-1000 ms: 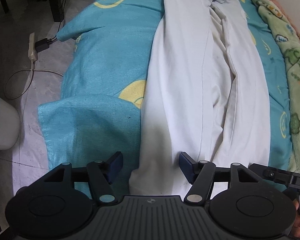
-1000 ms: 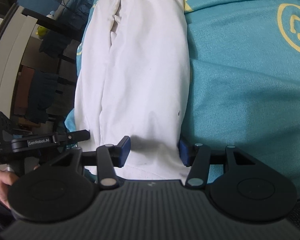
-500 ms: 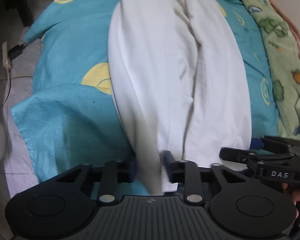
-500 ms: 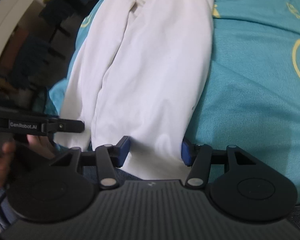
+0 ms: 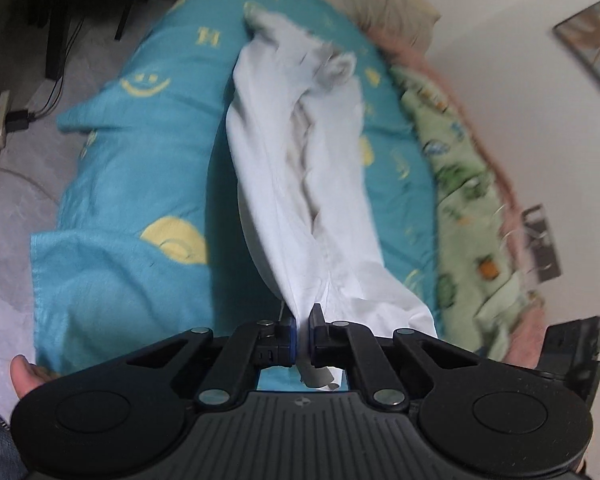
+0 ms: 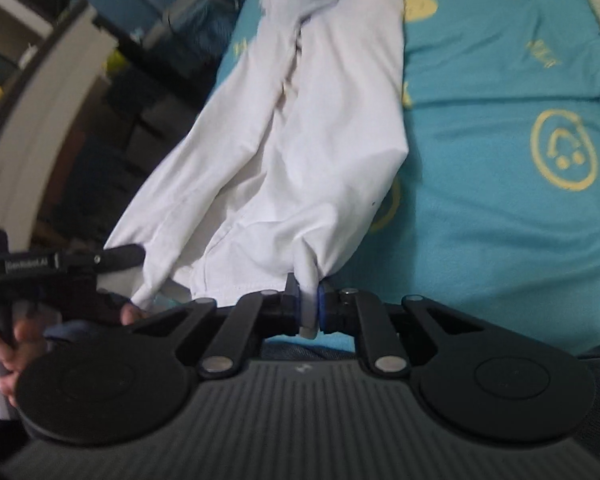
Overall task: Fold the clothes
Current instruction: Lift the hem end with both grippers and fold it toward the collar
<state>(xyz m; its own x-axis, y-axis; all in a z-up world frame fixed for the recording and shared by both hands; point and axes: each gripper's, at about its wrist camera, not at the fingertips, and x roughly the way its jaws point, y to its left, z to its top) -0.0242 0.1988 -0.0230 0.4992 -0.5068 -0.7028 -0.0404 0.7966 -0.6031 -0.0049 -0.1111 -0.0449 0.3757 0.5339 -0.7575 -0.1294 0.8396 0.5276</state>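
A long white garment [image 5: 300,160] lies lengthwise on a teal bedspread [image 5: 140,168] with yellow smiley faces. Its near end is lifted off the bed. My left gripper [image 5: 303,332] is closing tight, its pads pinching the near left corner of the cloth. In the right wrist view the same white garment [image 6: 320,140] rises to my right gripper [image 6: 310,308], whose jaws are closing with a bunched fold of hem pressed between the pads. The far end of the garment is crumpled and still rests on the bed.
A green patterned blanket [image 5: 460,184] and a beige pillow [image 5: 372,4] lie along the wall side. A power strip [image 5: 2,120] with cables sits on the floor left of the bed. Dark shelving [image 6: 40,80] stands beyond. A hand [image 6: 4,340] holds the other gripper.
Both grippers closed on the garment's near edge, the left first and then the right. Both rose, lifting that end off the bed and pulling the cloth into a narrower, hanging shape.
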